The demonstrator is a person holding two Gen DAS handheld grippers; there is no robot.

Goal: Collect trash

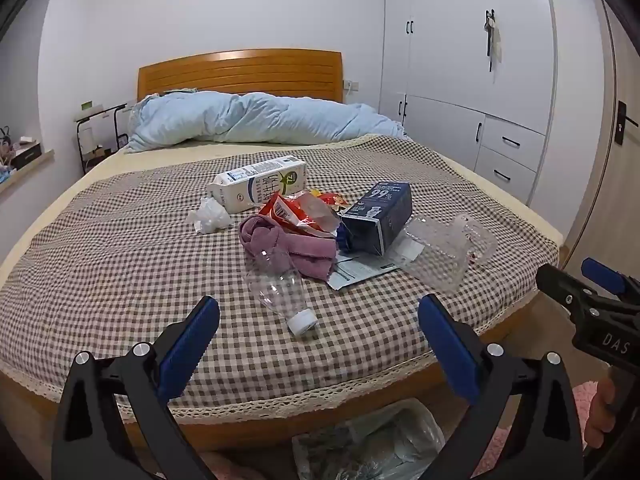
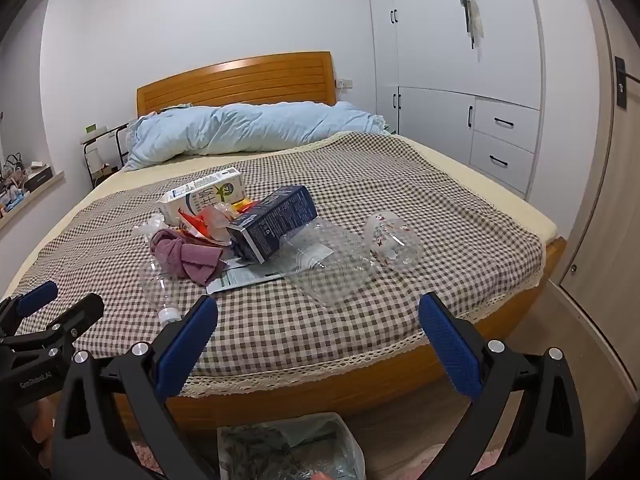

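— What does my right view add?
— A clear printed cup (image 2: 394, 242) lying beside the plastic tray (image 2: 332, 264); my left view cuts it off.
— Tools?
— Left tool (image 1: 318, 330) and right tool (image 2: 318, 330) both gape wide, holding nothing, over the bed (image 1: 100, 248). The bottle (image 1: 280, 292) lies nearest. The bin (image 2: 288, 448) below is half hidden.

A wide bed (image 1: 120, 248) with a slatted orange wooden headboard (image 1: 240, 74) stands against a plain white wall (image 1: 200, 8), its checked cover (image 2: 360, 184) edged with cream lace and a rumpled pale-blue duvet (image 1: 256, 120) lying across the head end. White built-in wardrobes (image 1: 472, 60) with black handles and drawers (image 2: 502, 140) fill the wall past the bed's far right corner. A small side table (image 1: 100, 120) and a cluttered ledge (image 1: 24, 164) sit off its far left corner.
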